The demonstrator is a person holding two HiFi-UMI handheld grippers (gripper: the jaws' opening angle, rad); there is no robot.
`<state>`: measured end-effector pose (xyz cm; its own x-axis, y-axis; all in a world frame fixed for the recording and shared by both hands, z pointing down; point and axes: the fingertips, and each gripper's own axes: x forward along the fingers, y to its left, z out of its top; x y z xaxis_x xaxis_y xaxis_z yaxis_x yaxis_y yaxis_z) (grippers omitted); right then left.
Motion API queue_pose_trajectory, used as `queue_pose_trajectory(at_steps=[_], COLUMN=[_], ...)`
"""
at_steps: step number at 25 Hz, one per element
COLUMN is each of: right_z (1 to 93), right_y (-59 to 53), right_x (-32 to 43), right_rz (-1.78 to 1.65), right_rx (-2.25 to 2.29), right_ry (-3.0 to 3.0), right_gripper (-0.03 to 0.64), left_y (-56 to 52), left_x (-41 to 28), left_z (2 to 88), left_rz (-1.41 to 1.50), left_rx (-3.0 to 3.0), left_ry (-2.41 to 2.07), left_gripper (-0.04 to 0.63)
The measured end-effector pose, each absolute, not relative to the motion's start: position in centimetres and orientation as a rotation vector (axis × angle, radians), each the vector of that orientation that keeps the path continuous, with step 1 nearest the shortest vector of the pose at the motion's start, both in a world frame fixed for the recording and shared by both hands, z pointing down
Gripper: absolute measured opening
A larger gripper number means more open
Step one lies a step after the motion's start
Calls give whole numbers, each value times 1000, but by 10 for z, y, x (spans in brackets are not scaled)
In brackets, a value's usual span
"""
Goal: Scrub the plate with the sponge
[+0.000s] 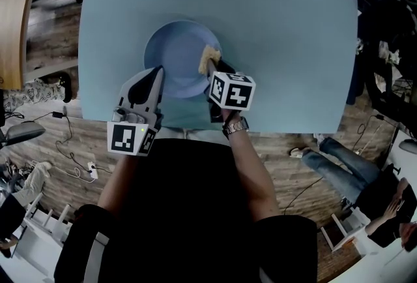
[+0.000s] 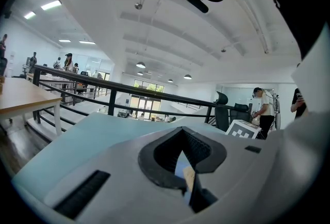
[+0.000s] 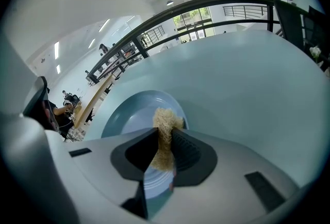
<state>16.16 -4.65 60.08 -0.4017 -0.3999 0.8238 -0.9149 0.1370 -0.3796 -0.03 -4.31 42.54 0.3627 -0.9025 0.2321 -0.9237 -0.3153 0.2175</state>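
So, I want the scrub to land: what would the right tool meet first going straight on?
The plate: the sponge held in the right tool leads and would press onto its surface near the rim. It may touch already; depth is unclear.

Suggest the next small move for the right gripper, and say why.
Probably drag the sponge leftward across the plate: the right gripper pinches it at the plate's right edge, and the left gripper seems to hold the near rim.
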Motion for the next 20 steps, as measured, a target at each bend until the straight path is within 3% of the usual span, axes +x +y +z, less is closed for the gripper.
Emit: queue_pose_trajectory(at_steps=[20], right_z=[480], right_y=[-43], right_x=[136], right_rz=[997], right_rx=[1255], right_ry=[-2252], right_gripper=[74], left_y=[-19], left_x=[-7], left_z=[398], left_rz=[123], left_rx=[2317], left_ry=[-1686], left_gripper=[2])
